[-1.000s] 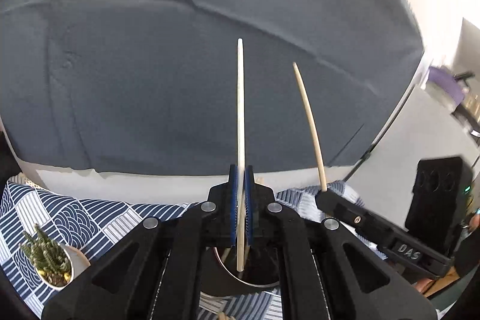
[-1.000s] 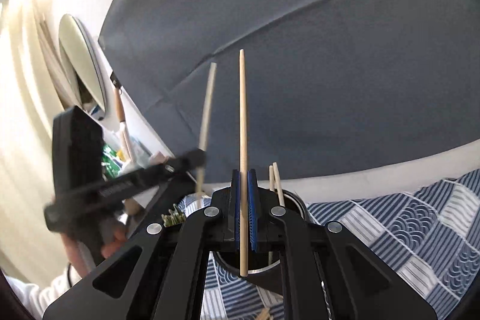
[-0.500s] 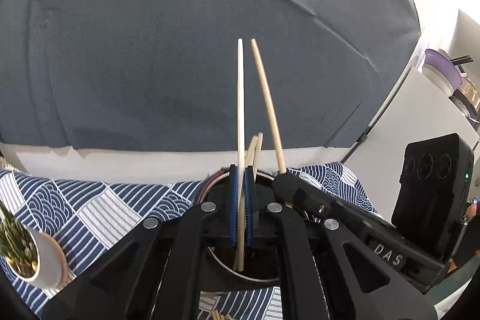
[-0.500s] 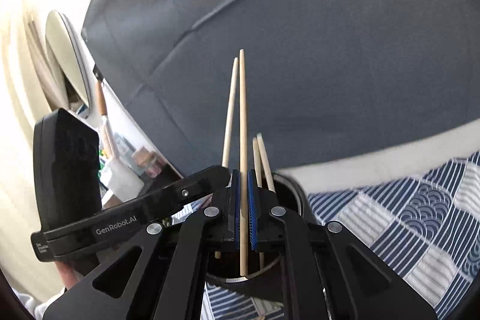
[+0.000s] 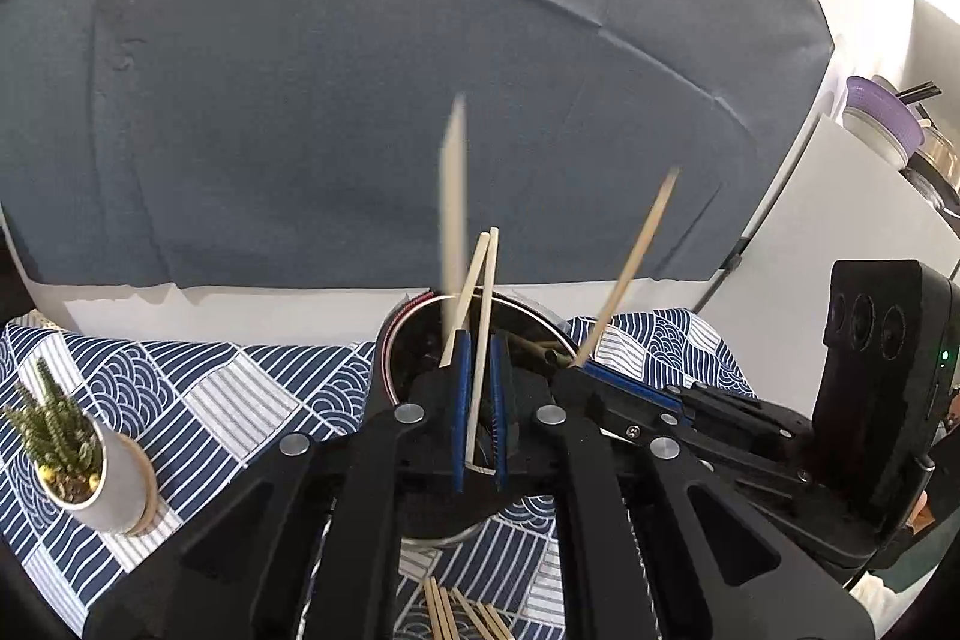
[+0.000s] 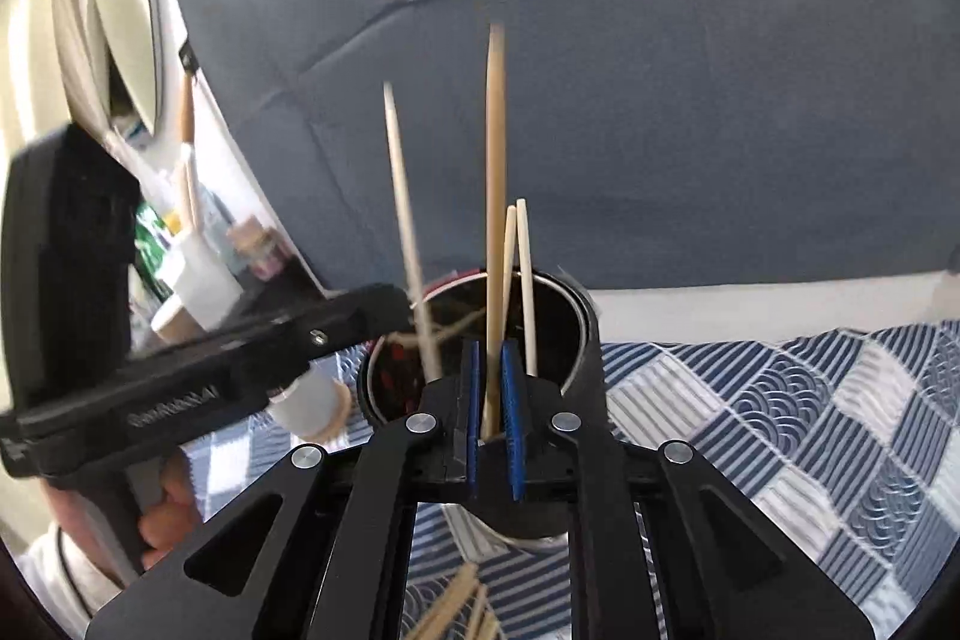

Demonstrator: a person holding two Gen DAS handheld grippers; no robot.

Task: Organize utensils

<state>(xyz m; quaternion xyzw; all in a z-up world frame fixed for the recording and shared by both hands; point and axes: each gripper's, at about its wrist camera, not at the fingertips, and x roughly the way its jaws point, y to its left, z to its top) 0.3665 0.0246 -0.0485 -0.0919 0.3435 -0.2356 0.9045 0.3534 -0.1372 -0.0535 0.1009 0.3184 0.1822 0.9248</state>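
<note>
Left of the metal cup (image 5: 396,340) stands a small potted succulent (image 5: 66,454). Over the cup, the left gripper (image 5: 477,370) is parted and grips nothing; a blurred chopstick (image 5: 453,196) stands near-vertical, tip down in the cup. The right gripper (image 6: 492,376), likewise slightly parted, has an upright chopstick (image 6: 495,196) loose between its pads.

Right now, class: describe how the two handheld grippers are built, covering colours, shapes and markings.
Both the left gripper and right gripper are matte black, with triangular cut-out linkages, silver round bolts and ribbed blue pads. The right gripper's body carries small round lenses and a green light.
</note>
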